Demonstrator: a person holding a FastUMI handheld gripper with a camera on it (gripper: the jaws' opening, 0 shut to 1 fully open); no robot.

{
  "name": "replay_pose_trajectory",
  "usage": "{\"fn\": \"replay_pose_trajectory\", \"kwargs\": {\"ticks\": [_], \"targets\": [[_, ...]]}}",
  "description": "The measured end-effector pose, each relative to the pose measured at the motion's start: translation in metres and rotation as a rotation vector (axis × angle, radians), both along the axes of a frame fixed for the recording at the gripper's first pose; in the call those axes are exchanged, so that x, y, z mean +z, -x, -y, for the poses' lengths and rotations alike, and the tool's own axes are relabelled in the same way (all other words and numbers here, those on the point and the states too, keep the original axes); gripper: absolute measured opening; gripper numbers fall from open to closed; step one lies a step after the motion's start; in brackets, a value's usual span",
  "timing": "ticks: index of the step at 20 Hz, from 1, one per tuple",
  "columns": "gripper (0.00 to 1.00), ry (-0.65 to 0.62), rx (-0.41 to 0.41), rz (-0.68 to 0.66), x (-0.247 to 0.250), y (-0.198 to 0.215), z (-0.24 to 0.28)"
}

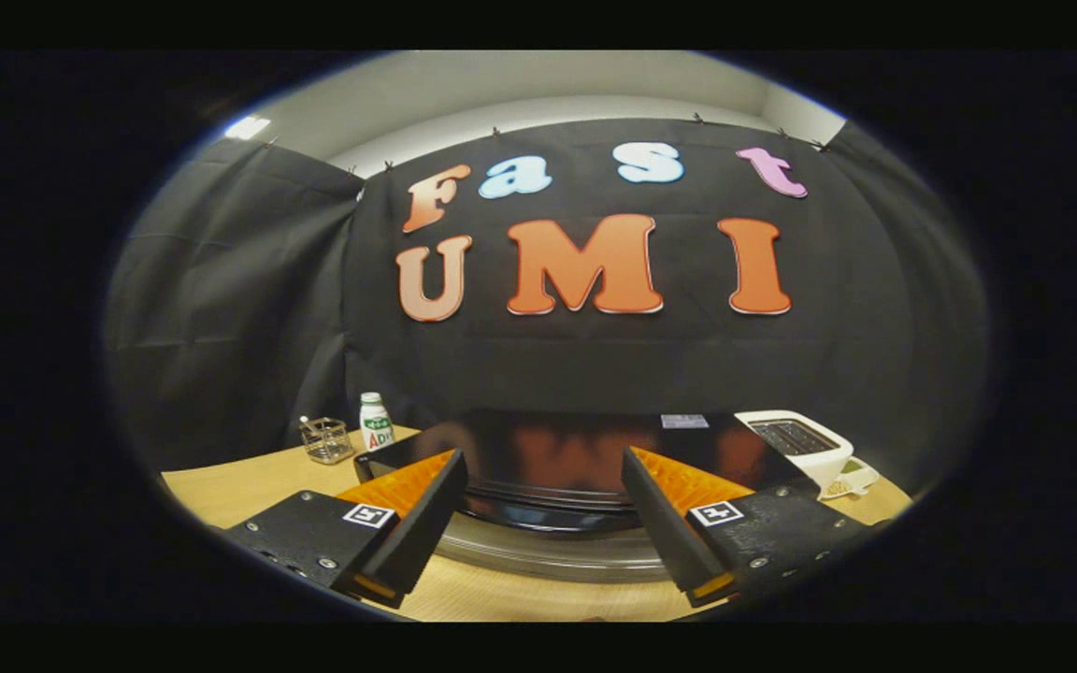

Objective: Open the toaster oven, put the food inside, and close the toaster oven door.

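Note:
The toaster oven is a glossy black box on the wooden table, seen from just above its top, which mirrors the wall. Along its near edge runs a grey curved band, low between my fingers; I cannot tell how the door stands. My gripper is open wide, one finger over each side of the oven's near edge, with nothing held between them. A small white dish with pale food on it sits to the right of the oven, beyond my right finger.
A white toaster-like appliance stands at the oven's right rear, next to the dish. Left of the oven are a white bottle with a green label and a small wire basket. Bare wooden table lies by my left finger.

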State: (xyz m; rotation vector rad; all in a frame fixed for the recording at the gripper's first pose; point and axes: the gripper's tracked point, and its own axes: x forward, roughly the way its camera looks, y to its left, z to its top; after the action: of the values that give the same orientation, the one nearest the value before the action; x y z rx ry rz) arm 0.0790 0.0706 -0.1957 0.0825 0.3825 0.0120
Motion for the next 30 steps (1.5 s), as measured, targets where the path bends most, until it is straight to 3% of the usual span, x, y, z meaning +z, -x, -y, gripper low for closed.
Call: {"fn": "replay_pose_trajectory", "kwargs": {"ticks": [8,14,17,23,30], "targets": [[0.97,0.016,-0.006,0.044,-0.002,0.003,-0.002],[0.81,-0.022,0.031,0.076,0.001,0.026,-0.009],[0.81,-0.021,0.072,0.073,0.003,0.047,-0.015],[0.81,-0.07,0.157,0.03,-0.004,0.1,-0.027],[0.8,-0.144,0.157,-0.148,-0.053,0.135,-0.026]]}}
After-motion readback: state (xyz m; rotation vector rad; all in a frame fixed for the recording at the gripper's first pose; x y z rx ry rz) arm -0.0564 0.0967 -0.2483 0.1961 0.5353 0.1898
